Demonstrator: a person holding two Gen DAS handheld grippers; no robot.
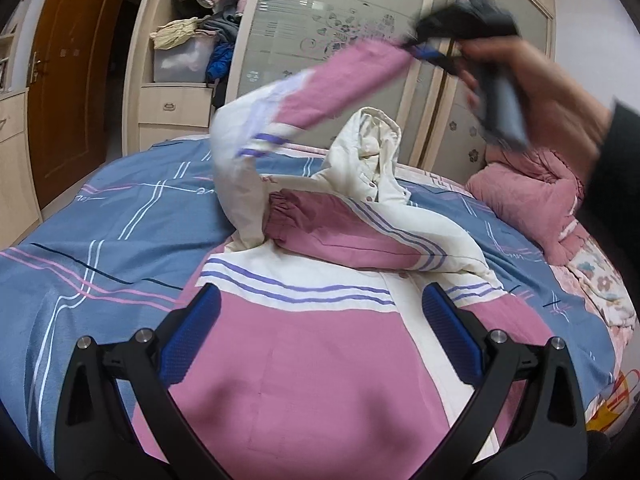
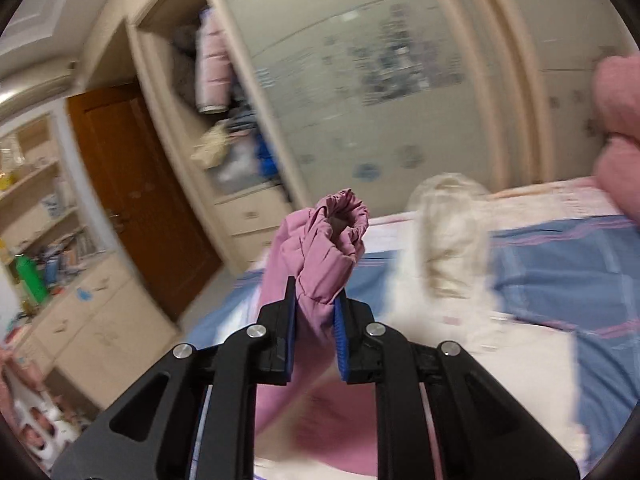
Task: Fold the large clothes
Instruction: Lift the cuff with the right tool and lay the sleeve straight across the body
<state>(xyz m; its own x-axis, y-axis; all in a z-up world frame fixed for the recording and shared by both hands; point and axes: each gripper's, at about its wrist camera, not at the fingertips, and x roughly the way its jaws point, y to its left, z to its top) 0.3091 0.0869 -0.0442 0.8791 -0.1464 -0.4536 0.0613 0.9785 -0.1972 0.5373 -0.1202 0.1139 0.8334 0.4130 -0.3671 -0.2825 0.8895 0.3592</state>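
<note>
A pink and white jacket with purple stripes lies face up on the bed, its white hood standing at the far end. One pink sleeve is folded across the chest. My left gripper is open just over the pink lower body, its blue pads spread wide. The other sleeve is lifted in an arc to the upper right. There a hand holds my right gripper, shut on the cuff. In the right wrist view the gathered pink cuff sticks out above my right gripper, whose pads pinch the fabric.
The bed has a blue checked sheet. A pink quilt is heaped at its right side. Behind stand a wardrobe with frosted sliding doors, an open shelf stuffed with clothes and a brown door. A cluttered cabinet is at left.
</note>
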